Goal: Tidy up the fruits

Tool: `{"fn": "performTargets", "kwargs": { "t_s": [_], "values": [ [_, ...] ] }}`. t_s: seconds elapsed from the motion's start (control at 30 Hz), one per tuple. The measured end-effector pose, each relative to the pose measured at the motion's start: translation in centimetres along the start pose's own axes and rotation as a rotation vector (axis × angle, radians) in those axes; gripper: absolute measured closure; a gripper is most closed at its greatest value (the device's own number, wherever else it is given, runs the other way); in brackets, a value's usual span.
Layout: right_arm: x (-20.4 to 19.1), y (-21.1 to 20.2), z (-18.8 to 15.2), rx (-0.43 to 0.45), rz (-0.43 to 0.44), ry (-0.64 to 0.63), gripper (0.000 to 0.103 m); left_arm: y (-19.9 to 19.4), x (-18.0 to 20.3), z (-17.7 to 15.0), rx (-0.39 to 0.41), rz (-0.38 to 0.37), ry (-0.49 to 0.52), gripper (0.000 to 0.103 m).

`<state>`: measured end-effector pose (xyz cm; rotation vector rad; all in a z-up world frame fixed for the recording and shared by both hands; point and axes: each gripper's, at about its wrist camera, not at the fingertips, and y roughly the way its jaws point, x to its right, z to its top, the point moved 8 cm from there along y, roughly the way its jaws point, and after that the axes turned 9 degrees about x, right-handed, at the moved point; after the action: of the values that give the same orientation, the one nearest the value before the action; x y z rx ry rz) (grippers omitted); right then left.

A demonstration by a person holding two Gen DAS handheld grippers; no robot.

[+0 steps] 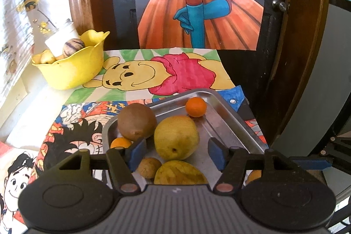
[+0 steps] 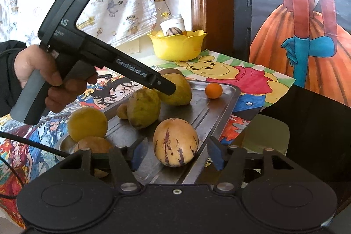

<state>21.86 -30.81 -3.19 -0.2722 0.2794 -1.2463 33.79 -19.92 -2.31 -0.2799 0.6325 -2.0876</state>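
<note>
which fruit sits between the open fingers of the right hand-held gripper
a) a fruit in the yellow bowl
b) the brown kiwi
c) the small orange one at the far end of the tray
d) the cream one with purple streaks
d: in the right wrist view the cream fruit with purple streaks lies on the metal tray between the open fingers of the right hand-held gripper, which do not press on it.

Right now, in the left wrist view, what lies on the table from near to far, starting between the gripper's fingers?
Rough yellow fruit → large yellow fruit → brown kiwi → small orange fruit → far rim of the metal tray → yellow bowl.
</note>
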Motion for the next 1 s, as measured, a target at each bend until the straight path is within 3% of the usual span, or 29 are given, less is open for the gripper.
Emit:
{"fn": "performTargets", "kwargs": {
  "t_s": [0.47,0.77,1.0],
  "values": [
    [-1.2,-1.4,0.6,0.055,-0.024,0.029,0.011,-4.5,-2.1,0.2,0.1,0.084,-0.14,0.004],
    [-1.6,-2.4,0.9,0.095,-0.057,0.049,0.003,-7.2,-3.3,-0.8,0.143,0.159,-0.203,0.001],
    [-1.6,-2.9,1.0,0.114,-0.087,0.071,0.001,-9.4,-4.2,-2.0,0.178,0.228,-0.261,0.001]
  ]
}}
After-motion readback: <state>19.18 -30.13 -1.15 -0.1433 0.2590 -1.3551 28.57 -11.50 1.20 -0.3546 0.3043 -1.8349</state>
